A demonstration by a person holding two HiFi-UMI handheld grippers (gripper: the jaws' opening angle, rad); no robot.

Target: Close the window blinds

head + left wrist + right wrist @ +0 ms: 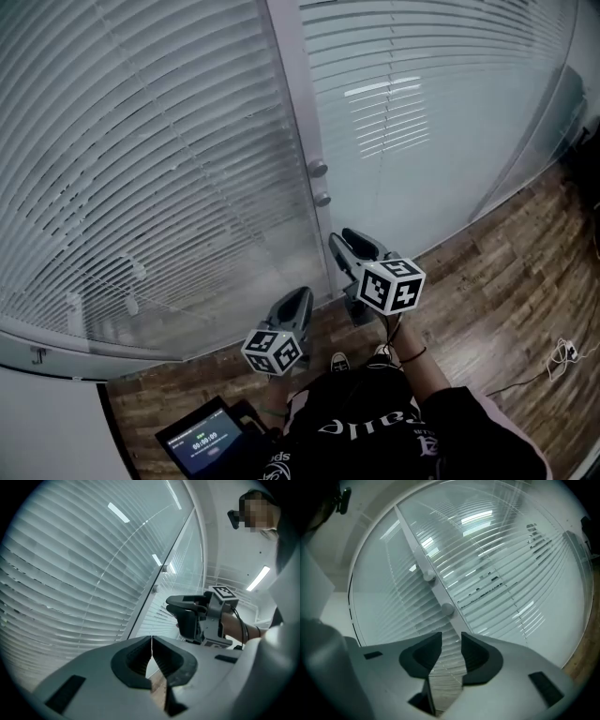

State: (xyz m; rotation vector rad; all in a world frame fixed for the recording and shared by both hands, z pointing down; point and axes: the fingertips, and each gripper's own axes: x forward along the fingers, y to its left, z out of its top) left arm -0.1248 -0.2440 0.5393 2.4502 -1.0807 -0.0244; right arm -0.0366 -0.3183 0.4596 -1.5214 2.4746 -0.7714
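White slatted blinds (141,169) hang behind glass on the left of a white frame post (295,112), and a second set (412,103) hangs on its right. Two round knobs (318,169) (322,199) sit on the post, also seen in the right gripper view as knobs (429,577) (447,608). My right gripper (343,238) (451,641) points at the post just below the lower knob, open, with nothing between its jaws. My left gripper (298,296) (151,641) is lower and to the left, shut and empty. The right gripper (172,603) shows in the left gripper view too.
A wood-plank floor (497,272) runs along the foot of the glass. A tablet with a lit screen (202,439) is at the bottom left by my body. A white cable (562,354) lies on the floor at the right. A white ledge (47,412) fills the lower left corner.
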